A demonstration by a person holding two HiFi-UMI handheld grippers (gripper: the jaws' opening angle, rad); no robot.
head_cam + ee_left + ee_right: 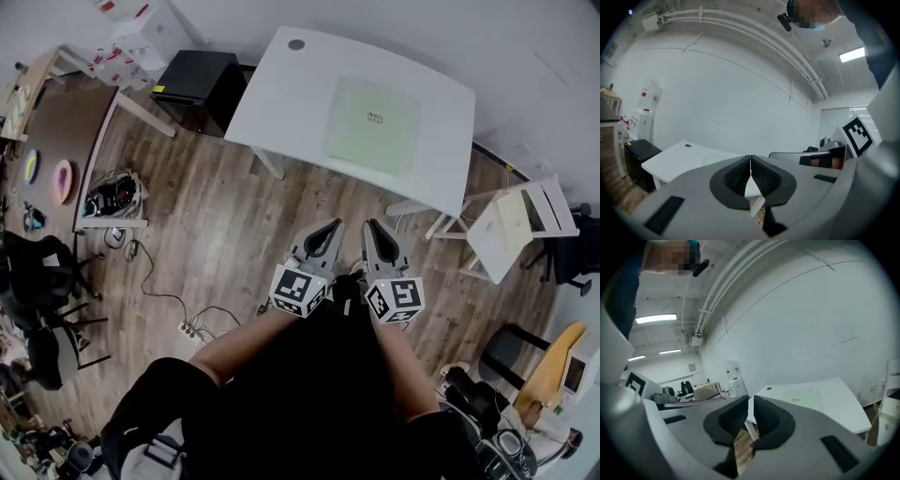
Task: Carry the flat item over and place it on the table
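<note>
A pale green flat mat (373,125) lies on the white table (281,94) ahead of me, with a small label at its middle. It also shows in the right gripper view as a pale green mat (802,398) on the white table (839,404). Both grippers are held close to my body over the wooden floor, side by side, well short of the table and pointing toward it. My left gripper (330,226) (750,157) is shut with nothing between its pads. My right gripper (375,226) (750,400) has its pads almost together, also with nothing in them.
A black cabinet (197,84) stands at the table's left end. A white slatted chair (520,225) is to the right. A brown table (56,131) with small items is at the far left. Cables and a power strip (187,328) lie on the floor, near dark office chairs (37,272).
</note>
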